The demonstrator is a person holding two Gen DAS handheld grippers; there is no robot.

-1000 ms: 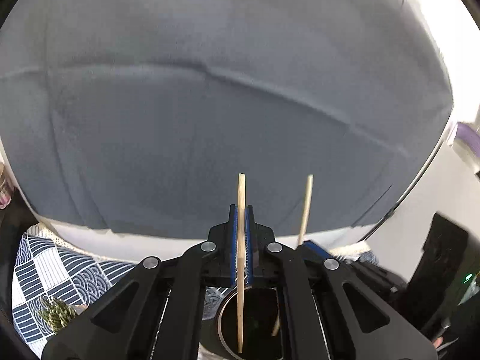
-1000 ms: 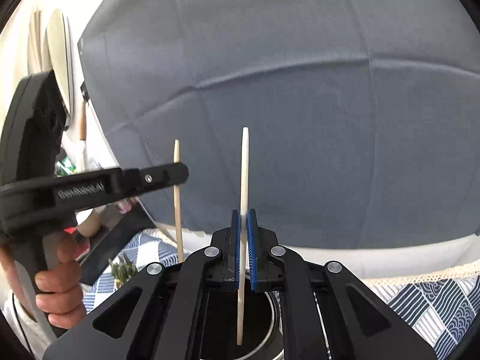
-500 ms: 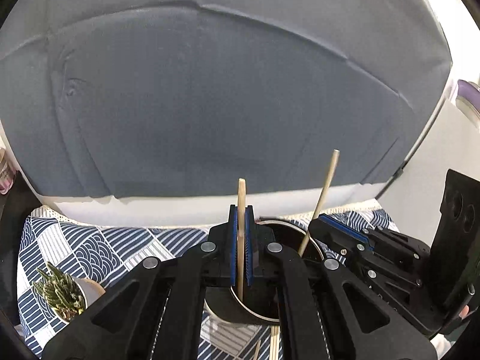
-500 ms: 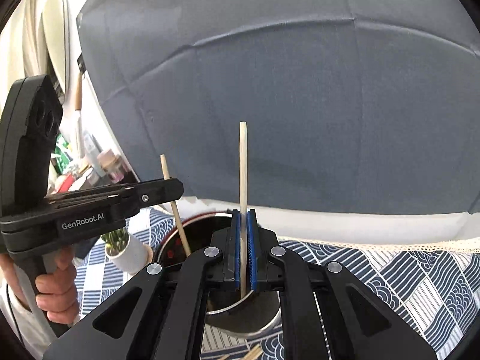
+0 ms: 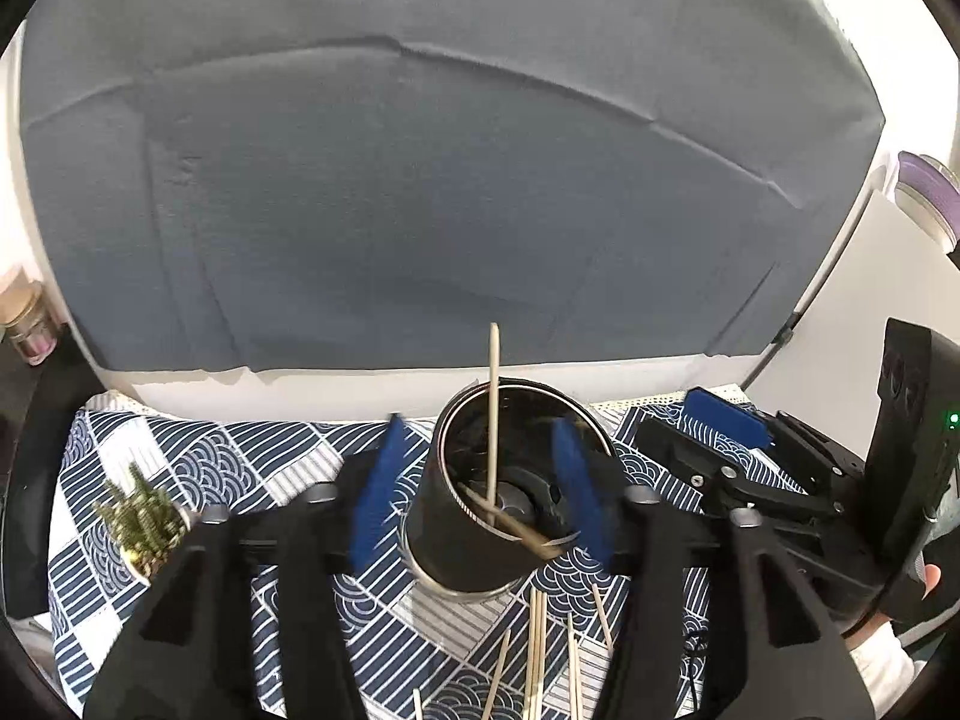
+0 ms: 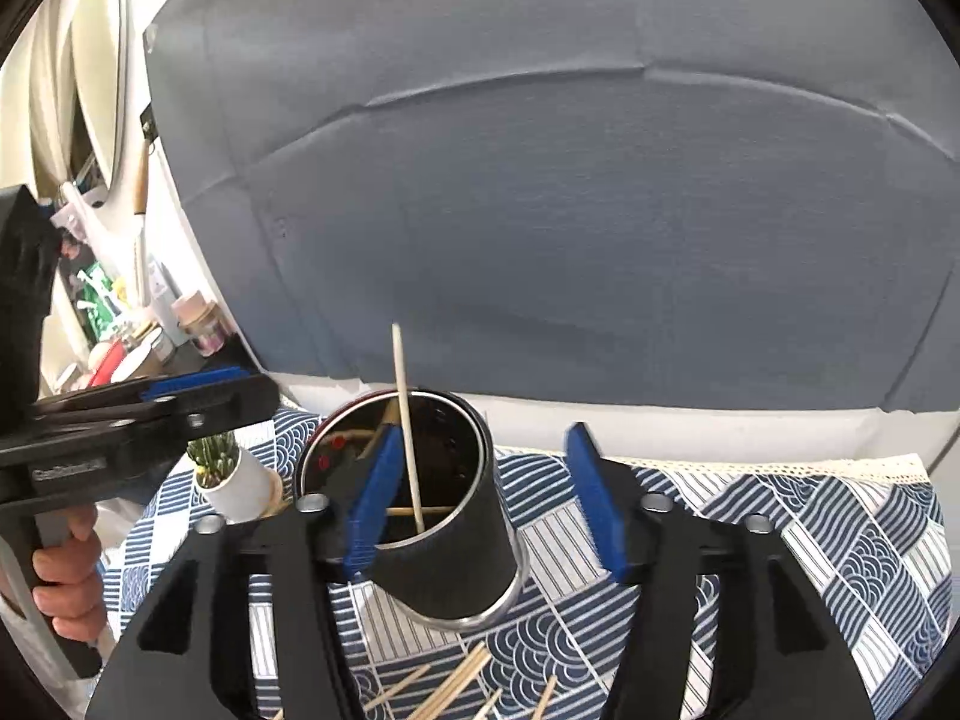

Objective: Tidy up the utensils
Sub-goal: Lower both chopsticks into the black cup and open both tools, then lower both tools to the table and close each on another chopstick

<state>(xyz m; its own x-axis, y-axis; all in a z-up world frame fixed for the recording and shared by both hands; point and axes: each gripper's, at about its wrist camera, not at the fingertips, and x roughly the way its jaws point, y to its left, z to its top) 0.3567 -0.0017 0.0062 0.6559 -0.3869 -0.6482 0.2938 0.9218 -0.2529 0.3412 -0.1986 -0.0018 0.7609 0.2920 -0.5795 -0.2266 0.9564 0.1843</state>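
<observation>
A black metal cup (image 5: 465, 540) stands on the patterned cloth; it also shows in the right wrist view (image 6: 444, 546). A wooden chopstick (image 5: 493, 414) stands upright in it, with another lying across the inside. In the right wrist view a chopstick (image 6: 407, 426) leans in the cup. My left gripper (image 5: 480, 492) is open and empty, its blue pads either side of the cup. My right gripper (image 6: 480, 501) is open and empty above the cup. Several loose chopsticks (image 5: 540, 654) lie on the cloth in front of the cup, also in the right wrist view (image 6: 444, 687).
A small potted plant (image 5: 144, 522) stands left of the cup, seen too in the right wrist view (image 6: 231, 480). A blue-and-white tablecloth (image 6: 810, 540) covers the table. A grey backdrop (image 5: 420, 180) rises behind. Jars and clutter (image 6: 150, 324) sit at the far left.
Both grippers have opened and let go of their chopsticks, which now stand in the cup. Both views have tilted down toward the table.
</observation>
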